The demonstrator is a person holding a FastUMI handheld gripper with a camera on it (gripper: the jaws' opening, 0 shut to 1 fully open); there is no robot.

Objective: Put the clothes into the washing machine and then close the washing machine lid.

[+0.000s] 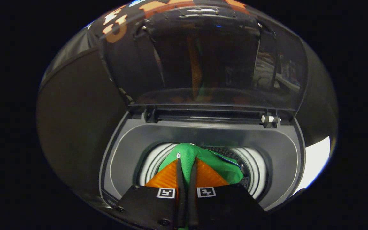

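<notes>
A top-loading washing machine point(276, 150) lies open below me, its grey rim surrounding a round white drum opening point(254, 166). The dark tinted lid point(203, 64) stands upright behind the opening, on hinges at the rear. My gripper point(186, 161) hangs over the drum mouth, shut on a green garment point(222, 166). The cloth is pinched between both fingers and drapes over their tips and off to the right, down into the drum.
A white hinge stop point(268, 118) sits at the lid's right rear corner. The booth's dark cloth wall point(75, 111) stands left of the machine. A bright white patch point(315, 163) lies past the machine's right side.
</notes>
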